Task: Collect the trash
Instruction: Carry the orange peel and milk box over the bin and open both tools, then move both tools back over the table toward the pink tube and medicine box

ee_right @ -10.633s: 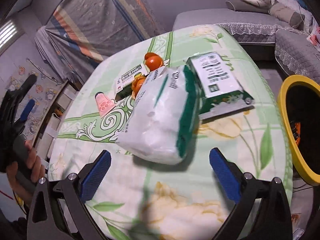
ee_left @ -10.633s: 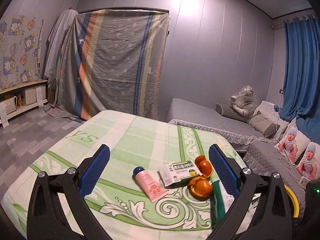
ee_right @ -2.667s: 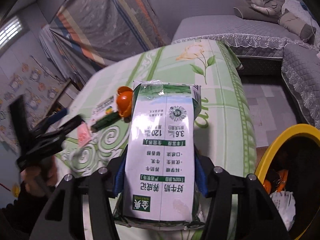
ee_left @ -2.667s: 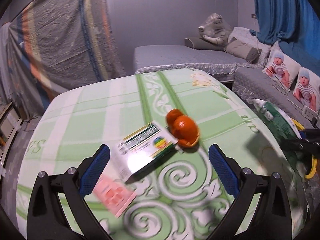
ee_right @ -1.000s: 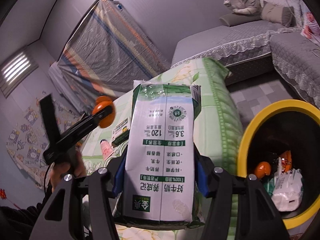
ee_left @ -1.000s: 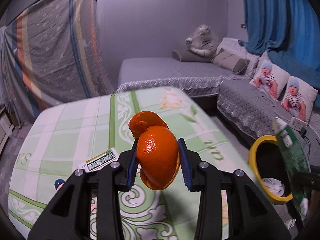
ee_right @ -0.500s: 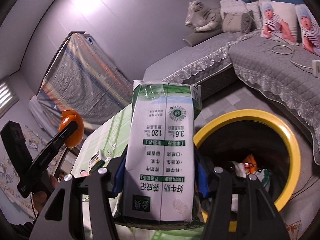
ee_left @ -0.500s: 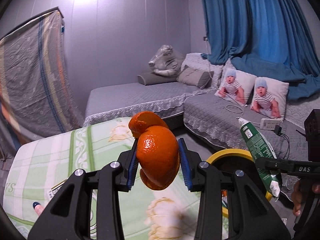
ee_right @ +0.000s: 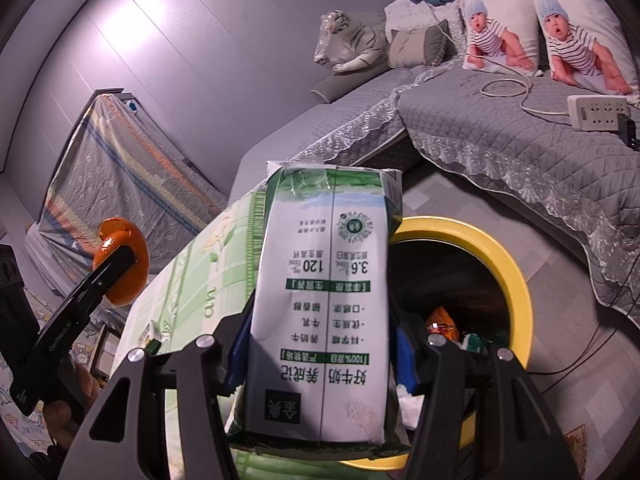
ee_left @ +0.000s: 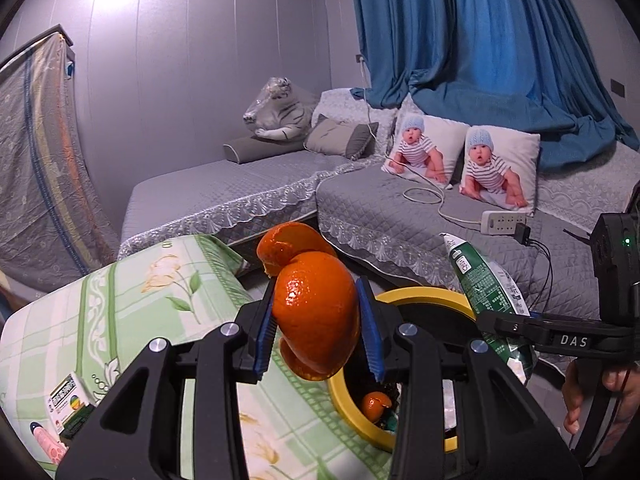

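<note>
At the centre bottom of the left wrist view, the left gripper [ee_left: 319, 326] is clamped on an orange peel [ee_left: 316, 312], its blue pads pressing both sides. In the right wrist view the right gripper [ee_right: 320, 354] grips a milk carton [ee_right: 324, 320], held upright at frame centre. Just behind both, lower right, sits a yellow-rimmed bin [ee_left: 424, 294] on the floor with trash inside. The worktop [ee_left: 120, 312], under a green floral cloth, fills the lower left, with a small box [ee_left: 68, 394] and a pink tube [ee_left: 48, 442] on it. Beyond stands a grey sofa [ee_left: 380, 208].
</note>
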{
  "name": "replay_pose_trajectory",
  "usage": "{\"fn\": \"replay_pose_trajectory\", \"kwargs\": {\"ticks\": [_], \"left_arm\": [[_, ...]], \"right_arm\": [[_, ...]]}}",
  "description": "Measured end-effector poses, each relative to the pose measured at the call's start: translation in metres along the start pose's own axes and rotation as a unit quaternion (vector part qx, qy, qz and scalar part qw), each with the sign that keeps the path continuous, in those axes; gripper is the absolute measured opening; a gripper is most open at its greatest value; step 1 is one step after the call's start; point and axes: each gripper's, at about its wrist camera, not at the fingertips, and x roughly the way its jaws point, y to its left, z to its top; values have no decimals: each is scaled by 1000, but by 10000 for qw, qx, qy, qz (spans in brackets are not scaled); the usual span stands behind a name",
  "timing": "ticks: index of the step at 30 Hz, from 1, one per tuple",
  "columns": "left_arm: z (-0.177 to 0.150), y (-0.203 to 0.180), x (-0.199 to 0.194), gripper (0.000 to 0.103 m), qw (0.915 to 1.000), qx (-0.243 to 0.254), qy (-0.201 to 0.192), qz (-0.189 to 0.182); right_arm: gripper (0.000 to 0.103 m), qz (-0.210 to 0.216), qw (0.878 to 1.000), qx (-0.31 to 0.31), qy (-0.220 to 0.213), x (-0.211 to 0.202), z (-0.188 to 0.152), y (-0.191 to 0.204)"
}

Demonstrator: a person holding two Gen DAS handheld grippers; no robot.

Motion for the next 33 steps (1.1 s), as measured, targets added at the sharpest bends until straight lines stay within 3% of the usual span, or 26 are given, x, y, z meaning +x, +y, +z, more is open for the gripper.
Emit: {"fn": "replay_pose_trajectory", "kwargs": {"ticks": [9, 23, 24, 26, 27, 28, 33], "left_arm": [[-15, -23, 53, 36, 9993, 46, 310, -218], [-33, -30, 92, 37, 9953, -150, 851, -442], [-34, -29, 93, 40, 9953, -170, 862, -418], [-34, -25, 91, 56, 9956, -251, 821, -374], [-33, -22, 88, 76, 9962, -293, 751, -316], [-33, -18, 85, 86, 9970, -355, 661, -211], [-29, 9, 73, 88, 9946, -829, 617, -120]], "right_arm": [[54, -390, 9991, 60, 163, 15, -6, -19], [54, -789, 9963, 181, 278, 23, -5, -38], [55, -810, 9962, 174, 285, 23, -5, -38], [60, -920, 9953, 161, 245, 21, -5, -37], [70, -959, 9950, 187, 209, 19, -4, -37], [75, -985, 9947, 241, 148, 16, -4, -38], [77, -1074, 9935, 383, -31, 2, -2, -45]]}}
